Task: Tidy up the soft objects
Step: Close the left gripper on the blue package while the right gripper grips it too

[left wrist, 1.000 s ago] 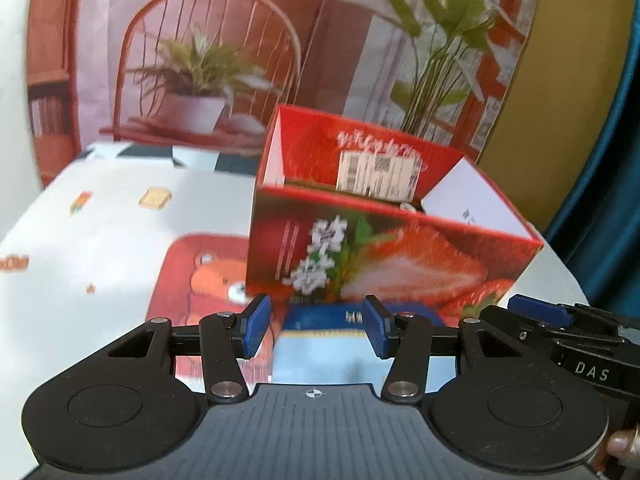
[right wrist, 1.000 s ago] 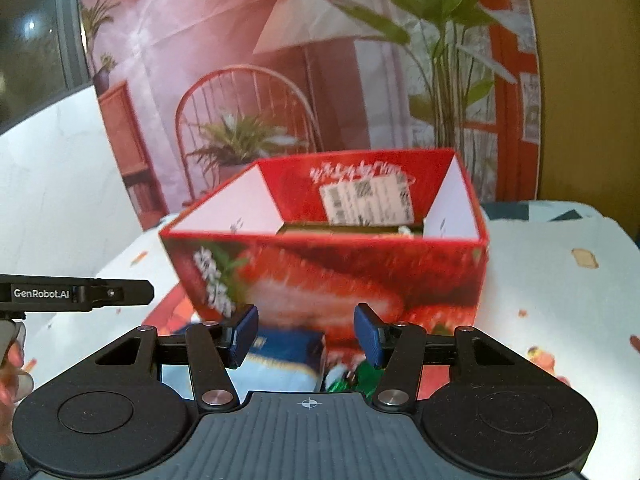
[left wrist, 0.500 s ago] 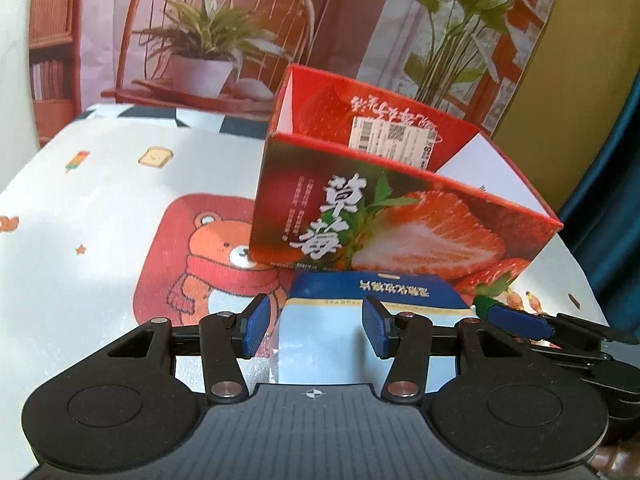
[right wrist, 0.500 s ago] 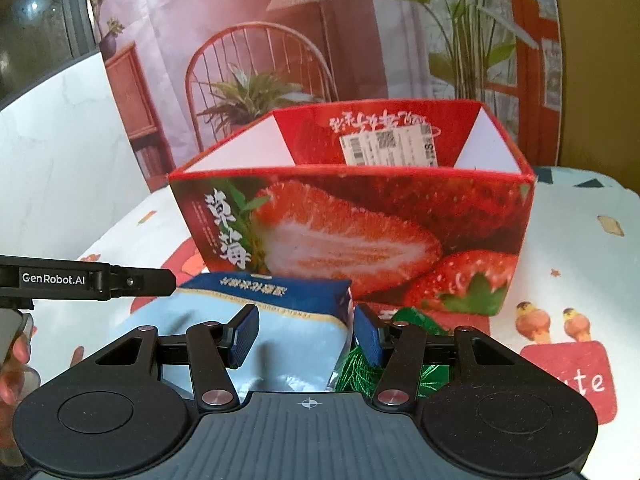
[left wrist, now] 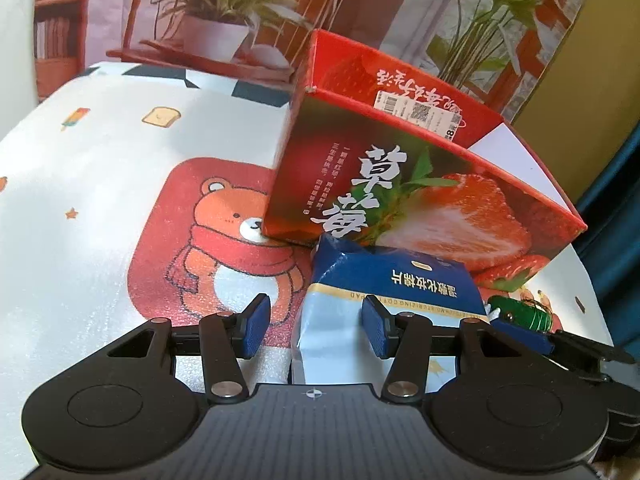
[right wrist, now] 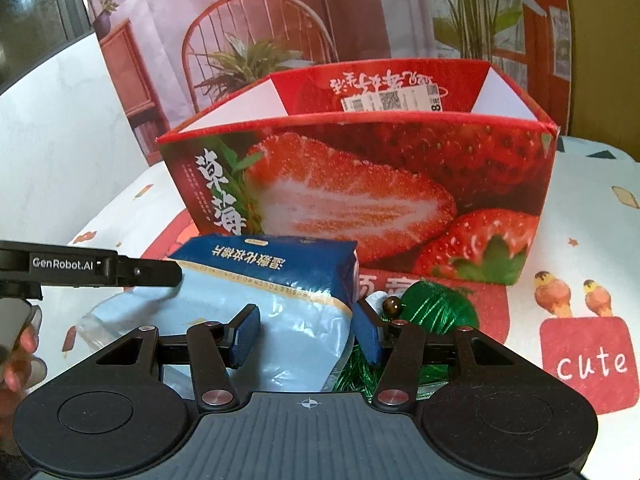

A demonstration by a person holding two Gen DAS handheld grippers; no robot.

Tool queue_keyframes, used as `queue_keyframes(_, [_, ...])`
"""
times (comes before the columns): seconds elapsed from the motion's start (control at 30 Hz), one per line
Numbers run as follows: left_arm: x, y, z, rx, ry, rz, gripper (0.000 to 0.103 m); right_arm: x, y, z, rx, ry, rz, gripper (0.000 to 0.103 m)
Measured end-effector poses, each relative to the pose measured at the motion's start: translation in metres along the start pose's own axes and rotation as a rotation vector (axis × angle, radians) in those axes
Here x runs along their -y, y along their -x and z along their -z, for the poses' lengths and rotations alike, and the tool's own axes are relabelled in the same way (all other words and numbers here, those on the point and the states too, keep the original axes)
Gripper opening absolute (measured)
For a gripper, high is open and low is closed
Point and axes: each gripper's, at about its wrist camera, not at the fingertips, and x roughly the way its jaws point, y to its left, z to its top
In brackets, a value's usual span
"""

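Two grippers hovering over cartoon tablecloth (left wrist: 100, 200) (printed backdrop (right wrist: 168, 8) behind): left gripper (left wrist: 316, 330), right gripper (right wrist: 306, 336) both gaping, straddling blue pack (right wrist: 280, 300), not squeezing.

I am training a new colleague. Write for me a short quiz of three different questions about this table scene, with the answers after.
1. True or false: the blue cotton pad pack lies inside the strawberry box.
2. Which item lies beside the pack, on its right in the right wrist view? A) a green tinsel ball B) a yellow sponge C) a white towel
3. Fill in: the tablecloth shows a bear wearing a red ____.

Key:
1. False. The pack lies on the tablecloth in front of the box.
2. A, the green tinsel ball.
3. Scarf.
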Motion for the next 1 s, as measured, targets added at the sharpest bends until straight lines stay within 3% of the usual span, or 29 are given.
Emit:
queue_keyframes(0.13, [0.001, -0.008, -0.002, -0.018, -0.015, 0.006, 0.052, 0.001, -0.006, 0.000, -0.018, -0.010, -0.002, 0.050])
queue_keyframes(0.17, [0.002, -0.009, -0.002, -0.020, -0.013, 0.012, 0.048, 0.002, -0.007, 0.000, -0.022, -0.018, -0.007, 0.050])
queue_keyframes(0.2, [0.004, -0.010, -0.002, -0.020, -0.020, 0.023, 0.036, 0.004, -0.008, 0.000, -0.026, -0.029, -0.014, 0.050])
queue_keyframes(0.33, [0.014, -0.006, 0.001, -0.009, -0.084, 0.001, 0.024, 0.006, -0.012, -0.002, -0.039, -0.050, -0.032, 0.046])
queue_keyframes(0.4, [0.013, -0.005, 0.001, -0.006, -0.077, 0.004, 0.019, 0.004, -0.011, -0.004, -0.036, -0.036, -0.022, 0.039])
queue_keyframes(0.7, [0.014, 0.012, -0.004, 0.040, -0.062, 0.035, 0.013, -0.006, 0.005, -0.010, 0.024, 0.050, 0.005, 0.021])
queue_keyframes(1.0, [0.027, 0.037, -0.010, 0.114, -0.084, 0.055, 0.013, -0.015, 0.027, -0.021, 0.097, 0.092, -0.008, 0.017])
